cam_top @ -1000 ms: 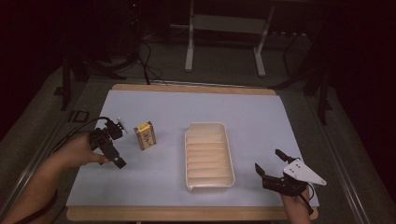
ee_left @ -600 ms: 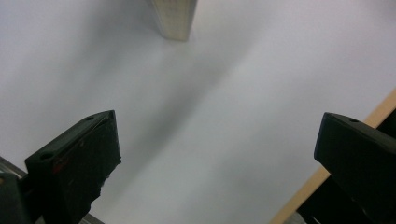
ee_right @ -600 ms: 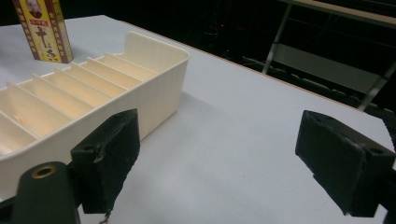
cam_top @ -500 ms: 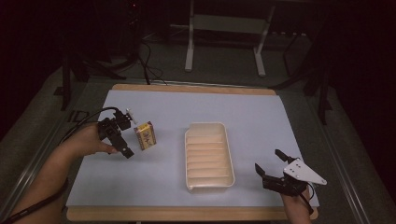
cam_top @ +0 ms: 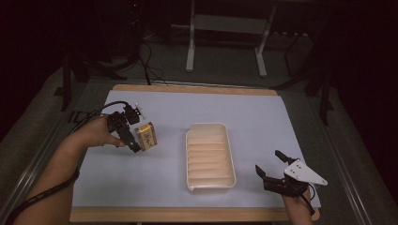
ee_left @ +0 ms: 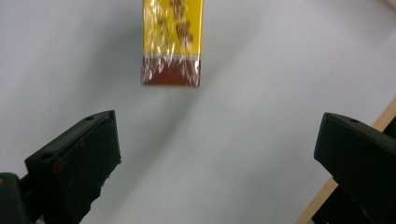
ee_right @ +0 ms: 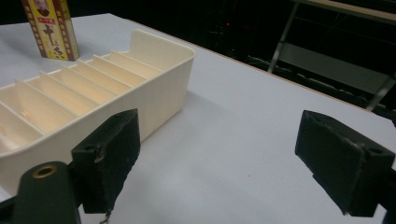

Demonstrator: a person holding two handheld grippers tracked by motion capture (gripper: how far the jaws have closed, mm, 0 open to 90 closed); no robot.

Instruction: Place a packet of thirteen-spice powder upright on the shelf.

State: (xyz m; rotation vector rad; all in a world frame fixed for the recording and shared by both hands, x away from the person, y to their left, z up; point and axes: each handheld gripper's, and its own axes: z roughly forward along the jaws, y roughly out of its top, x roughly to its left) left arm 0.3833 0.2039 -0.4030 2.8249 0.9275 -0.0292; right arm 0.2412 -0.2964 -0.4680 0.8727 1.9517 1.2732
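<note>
A yellow box (cam_top: 147,136) with a dark red end stands on the pale mat (cam_top: 253,112), left of a cream tray (cam_top: 210,157) with several divider ribs. My left gripper (cam_top: 133,131) is right up against the box's left side, open wide. In the left gripper view the yellow box (ee_left: 173,42) lies ahead of the left gripper (ee_left: 217,140), beyond its jaws and not between them. My right gripper (cam_top: 268,162) rests open near the front right of the mat, apart from the tray. The right gripper (ee_right: 217,135) holds nothing; the tray (ee_right: 154,88) and box (ee_right: 49,28) lie to its left.
The mat lies on a wooden board whose edge (cam_top: 197,89) shows at the back. Metal stand legs (cam_top: 225,42) and cables (cam_top: 150,61) are on the dark floor beyond the table. A strip of wooden edge (ee_left: 385,116) borders the mat beside the left gripper.
My left gripper has moved right and slightly away from the person, closing in on the yellow box. The right gripper, tray and box have stayed put.
</note>
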